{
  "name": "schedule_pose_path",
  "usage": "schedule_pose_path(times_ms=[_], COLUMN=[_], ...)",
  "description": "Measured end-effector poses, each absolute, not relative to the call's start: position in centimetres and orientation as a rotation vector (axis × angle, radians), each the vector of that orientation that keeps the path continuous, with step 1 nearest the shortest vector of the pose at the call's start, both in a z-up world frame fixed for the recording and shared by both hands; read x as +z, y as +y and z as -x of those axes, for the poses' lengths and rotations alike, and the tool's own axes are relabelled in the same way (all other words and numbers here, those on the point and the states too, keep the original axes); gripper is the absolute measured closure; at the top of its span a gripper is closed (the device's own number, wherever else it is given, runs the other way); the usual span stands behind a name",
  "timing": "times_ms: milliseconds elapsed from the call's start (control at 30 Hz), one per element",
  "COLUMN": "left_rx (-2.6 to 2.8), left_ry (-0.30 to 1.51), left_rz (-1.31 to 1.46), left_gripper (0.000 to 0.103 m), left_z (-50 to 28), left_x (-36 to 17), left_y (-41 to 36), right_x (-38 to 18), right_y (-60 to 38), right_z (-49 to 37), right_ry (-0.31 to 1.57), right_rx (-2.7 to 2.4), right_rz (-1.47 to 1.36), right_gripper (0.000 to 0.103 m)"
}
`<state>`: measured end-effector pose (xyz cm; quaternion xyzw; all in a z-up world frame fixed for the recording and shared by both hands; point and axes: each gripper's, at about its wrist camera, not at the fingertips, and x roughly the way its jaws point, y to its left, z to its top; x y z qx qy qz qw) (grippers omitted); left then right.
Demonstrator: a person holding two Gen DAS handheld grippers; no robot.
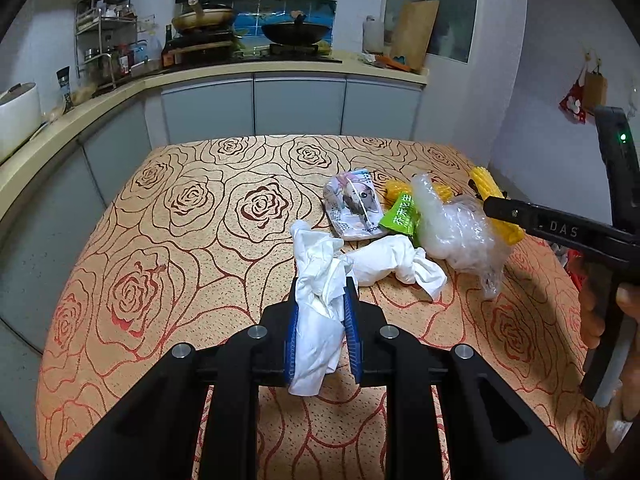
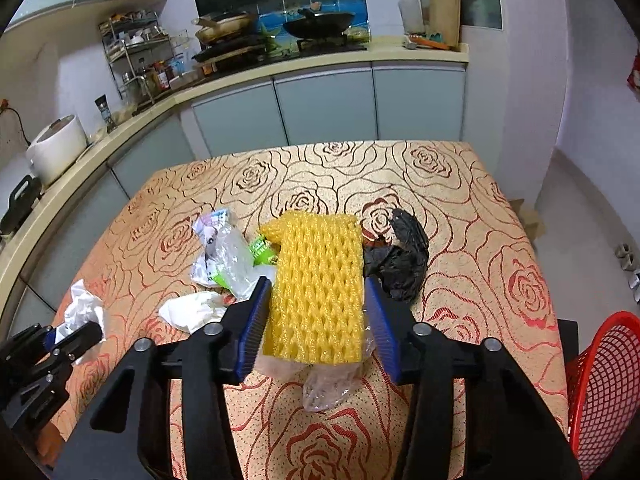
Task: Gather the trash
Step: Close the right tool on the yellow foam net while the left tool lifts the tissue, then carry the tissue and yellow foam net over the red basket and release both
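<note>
Now, left gripper (image 1: 322,332) pinched tight on a white tissue (image 1: 318,320); right gripper (image 2: 316,320) jaws approx. half shut, squeezing yellow foam net (image 2: 316,284) w/ clear plastic film (image 2: 328,384) dangling under it; second tissue (image 1: 394,260), snack wrappers (image 1: 356,204), black bag (image 2: 398,260) lie on the table (image 1: 180,240); red basket (image 2: 600,380) sits right of it; best lift straight up, keep grip firm so film doesn't slip, then swing to basket.
</note>
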<state>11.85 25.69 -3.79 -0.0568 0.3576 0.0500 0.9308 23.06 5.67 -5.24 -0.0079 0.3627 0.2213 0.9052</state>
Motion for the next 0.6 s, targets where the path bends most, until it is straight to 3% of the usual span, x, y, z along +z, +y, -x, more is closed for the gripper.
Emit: schedule_pose_path(times_ms=[333, 600], left_rx=[0.116, 0.136], left_ry=[0.728, 0.693], left_rz=[0.125, 0.134], left_gripper=[0.084, 0.084], left_z=[-11.7, -11.0], left_x=[-3.8, -2.9], left_y=[25.8, 25.6], right_x=[-5.2, -3.8], right_y=[4.8, 3.4], right_z=[-22.3, -20.6], right_ry=[0.747, 0.695], right_rx=[0.471, 0.461], right_rz=[0.011, -0.018], right_gripper=[0.081, 0.083])
